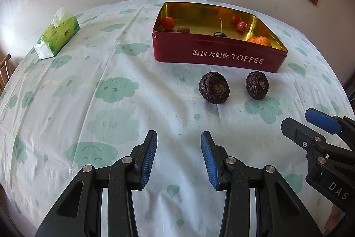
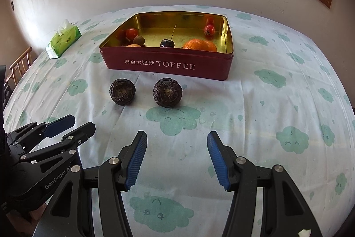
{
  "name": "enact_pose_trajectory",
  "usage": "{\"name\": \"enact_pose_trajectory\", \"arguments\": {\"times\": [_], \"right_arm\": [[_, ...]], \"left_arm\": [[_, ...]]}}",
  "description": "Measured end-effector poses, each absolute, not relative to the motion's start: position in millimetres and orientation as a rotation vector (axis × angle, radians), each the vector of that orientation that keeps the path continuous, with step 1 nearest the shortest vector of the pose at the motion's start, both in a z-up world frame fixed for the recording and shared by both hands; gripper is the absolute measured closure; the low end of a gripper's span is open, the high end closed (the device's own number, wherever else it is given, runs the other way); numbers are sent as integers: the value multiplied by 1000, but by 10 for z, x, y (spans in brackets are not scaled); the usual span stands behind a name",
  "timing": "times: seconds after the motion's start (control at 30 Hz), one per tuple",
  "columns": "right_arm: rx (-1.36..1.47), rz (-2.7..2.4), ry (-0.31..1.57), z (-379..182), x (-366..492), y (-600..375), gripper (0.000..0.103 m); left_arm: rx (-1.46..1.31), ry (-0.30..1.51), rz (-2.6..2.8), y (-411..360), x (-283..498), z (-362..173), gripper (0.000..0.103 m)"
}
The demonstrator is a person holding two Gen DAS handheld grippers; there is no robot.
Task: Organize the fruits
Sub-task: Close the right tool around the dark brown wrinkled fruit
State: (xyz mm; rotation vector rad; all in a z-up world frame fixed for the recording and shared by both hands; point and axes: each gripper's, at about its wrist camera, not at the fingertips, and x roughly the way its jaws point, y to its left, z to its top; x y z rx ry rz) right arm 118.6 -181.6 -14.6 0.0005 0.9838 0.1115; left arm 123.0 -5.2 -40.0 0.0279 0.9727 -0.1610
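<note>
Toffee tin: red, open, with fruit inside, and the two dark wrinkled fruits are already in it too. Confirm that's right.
Not quite. The toffee tin is red, open and holds fruit, but the two dark wrinkled fruits lie on the tablecloth in front of it, outside. The right wrist view shows this.

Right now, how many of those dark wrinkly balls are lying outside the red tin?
2. Both sit side by side on the tablecloth just in front of the red tin: the left ball and the right ball, apart from each other. None looks hidden.
</note>
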Motion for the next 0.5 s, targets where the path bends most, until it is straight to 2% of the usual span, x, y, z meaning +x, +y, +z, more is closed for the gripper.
{"name": "enact_pose_trajectory", "arguments": {"times": [0.5], "right_arm": [[-28, 137, 1001, -259, 1524, -1735, 49]], "left_arm": [[30, 978, -136, 7, 1496, -445, 60]]}}
